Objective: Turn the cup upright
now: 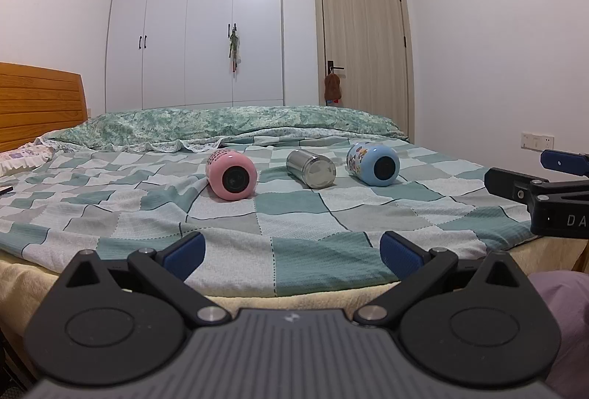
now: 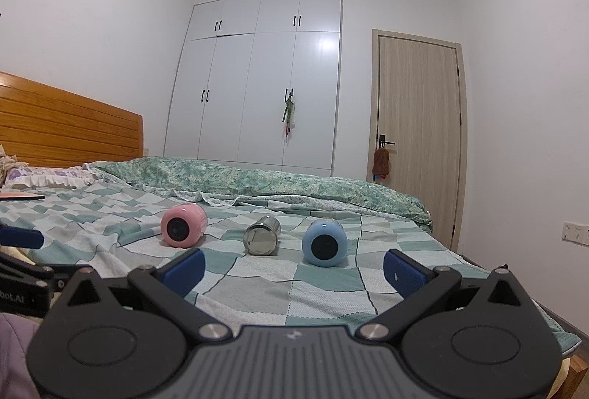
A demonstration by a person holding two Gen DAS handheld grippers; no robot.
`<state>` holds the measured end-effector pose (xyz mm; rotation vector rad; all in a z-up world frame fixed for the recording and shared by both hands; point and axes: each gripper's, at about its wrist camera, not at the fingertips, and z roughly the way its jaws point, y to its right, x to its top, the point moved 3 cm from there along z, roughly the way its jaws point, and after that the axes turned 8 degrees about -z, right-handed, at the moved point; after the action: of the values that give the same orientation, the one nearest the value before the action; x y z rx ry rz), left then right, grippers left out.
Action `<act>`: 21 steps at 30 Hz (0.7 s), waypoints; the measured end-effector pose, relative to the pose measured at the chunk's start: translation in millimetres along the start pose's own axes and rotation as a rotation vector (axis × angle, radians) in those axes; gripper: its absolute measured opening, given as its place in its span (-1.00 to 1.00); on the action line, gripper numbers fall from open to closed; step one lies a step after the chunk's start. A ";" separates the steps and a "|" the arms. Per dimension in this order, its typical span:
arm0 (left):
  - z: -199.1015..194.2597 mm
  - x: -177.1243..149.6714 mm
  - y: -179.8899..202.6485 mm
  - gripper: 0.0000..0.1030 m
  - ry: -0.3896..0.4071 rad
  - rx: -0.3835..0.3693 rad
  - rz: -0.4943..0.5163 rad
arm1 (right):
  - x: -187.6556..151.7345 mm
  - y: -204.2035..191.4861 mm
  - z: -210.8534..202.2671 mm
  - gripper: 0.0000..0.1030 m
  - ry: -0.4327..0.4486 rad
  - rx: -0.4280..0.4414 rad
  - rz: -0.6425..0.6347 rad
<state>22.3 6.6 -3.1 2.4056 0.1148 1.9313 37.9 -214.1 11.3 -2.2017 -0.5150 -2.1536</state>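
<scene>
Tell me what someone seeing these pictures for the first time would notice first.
Three cups lying on their sides in a row on the checked bedspread: a pink cup on the left, a steel cup in the middle, a blue cup on the right. Near the bed's edge, the left gripper and right gripper are both open and empty, well short of the cups.

Even indoor light, wardrobe [image 1: 235,30] glare, fisheye-bent edges.
</scene>
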 end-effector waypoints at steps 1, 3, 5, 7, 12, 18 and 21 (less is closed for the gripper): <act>0.0 -0.1 0.1 1.00 0.001 0.002 0.000 | 0.0 0.0 0.1 1.00 -0.001 0.000 0.000; 0.0 -0.1 0.1 1.00 0.000 0.001 0.000 | 0.0 0.1 0.0 1.00 0.000 0.000 0.000; 0.0 -0.1 0.0 1.00 0.001 0.000 0.000 | -0.1 0.0 0.2 1.00 -0.001 0.000 0.000; 0.0 0.2 0.4 1.00 0.001 0.001 0.001 | -0.1 -0.1 0.1 1.00 0.000 0.000 0.000; 0.0 0.2 0.4 1.00 0.001 0.000 0.000 | -0.1 -0.3 0.2 1.00 0.000 0.000 0.000; -0.1 0.1 0.3 1.00 0.001 0.000 0.000 | 0.0 -0.5 0.1 1.00 -0.001 0.000 -0.001; 0.5 0.9 1.5 1.00 0.000 -0.001 0.000 | 0.0 -0.5 0.1 1.00 0.000 0.000 -0.001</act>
<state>23.0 5.2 -2.2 2.4052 0.1140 1.9312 37.9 -213.6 11.2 -2.2023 -0.5158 -2.1538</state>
